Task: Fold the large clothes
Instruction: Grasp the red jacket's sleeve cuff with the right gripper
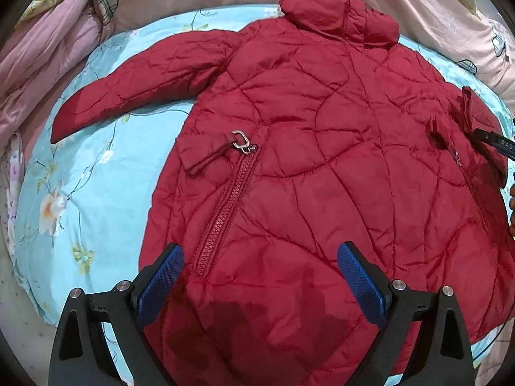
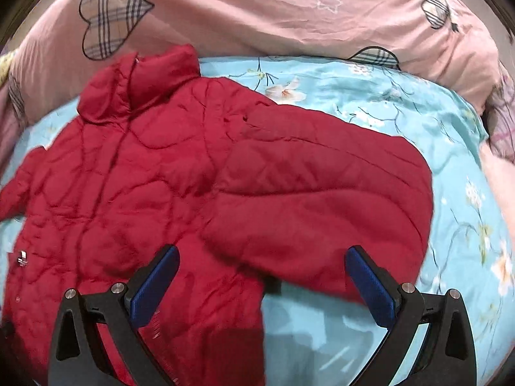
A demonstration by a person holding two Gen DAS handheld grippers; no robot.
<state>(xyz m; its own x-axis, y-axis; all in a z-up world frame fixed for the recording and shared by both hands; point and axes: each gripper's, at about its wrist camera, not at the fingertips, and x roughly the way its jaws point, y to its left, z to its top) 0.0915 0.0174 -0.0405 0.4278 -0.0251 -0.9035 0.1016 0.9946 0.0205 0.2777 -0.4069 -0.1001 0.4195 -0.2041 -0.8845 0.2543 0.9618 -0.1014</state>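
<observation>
Red quilted puffer jacket [image 1: 305,160] lies front-up on the bed's blue floral sheet [image 1: 80,177], collar [image 1: 338,16] toward the far edge where the pink duvet [image 2: 273,16] is bunched, hem toward the near edge. Its long axis runs near-to-far, straight ahead of both tongs.

Left tongs [image 1: 260,263] hover wide over the hem, beside the lower end of a slanted pocket zipper [image 1: 225,209], holding nothing. Right tongs [image 2: 262,267] are equally wide and empty, poised above the right sleeve [image 2: 322,199], which already lies bent back on itself near the body.

By my judgement, that sleeve is the next thing to fold, and the right tongs are the nearer.

Only the left view shows the left sleeve [image 1: 128,87] stretched out flat toward the far-left corner, and the metal zipper pull [image 1: 241,141]. Only the right view shows the doubled sleeve whole.
</observation>
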